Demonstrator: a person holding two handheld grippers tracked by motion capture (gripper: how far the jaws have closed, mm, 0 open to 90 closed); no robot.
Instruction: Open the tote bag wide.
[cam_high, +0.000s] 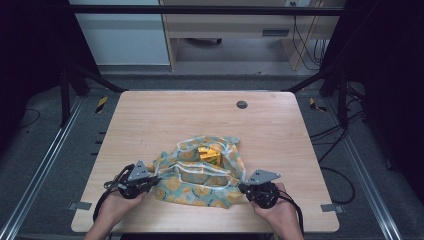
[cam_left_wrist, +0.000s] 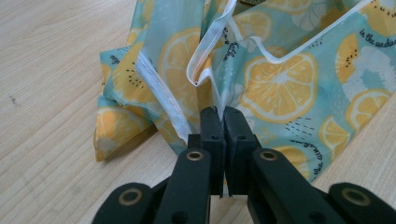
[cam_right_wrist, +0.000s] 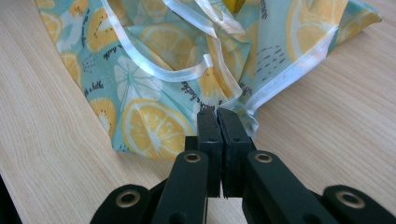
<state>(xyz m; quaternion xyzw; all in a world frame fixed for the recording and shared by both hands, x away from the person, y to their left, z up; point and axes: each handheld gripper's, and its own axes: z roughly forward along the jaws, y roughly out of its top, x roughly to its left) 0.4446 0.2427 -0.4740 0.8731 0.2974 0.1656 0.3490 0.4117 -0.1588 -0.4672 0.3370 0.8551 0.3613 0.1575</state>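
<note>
My left gripper (cam_high: 150, 181) and right gripper (cam_high: 243, 188) are each clamped shut on opposite edges of the lemon-print bag (cam_high: 200, 172), which lies between them at the table's (cam_high: 165, 115) near edge, yellow box (cam_high: 209, 155) inside.

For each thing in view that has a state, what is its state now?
Fabric bag: lying crumpled on the table, mouth open.
Yellow box: sitting in the bag's opening, partly showing.
Left claw: shut on the bag's white-trimmed edge.
Right claw: shut on the bag's edge at the opposite side.
</note>
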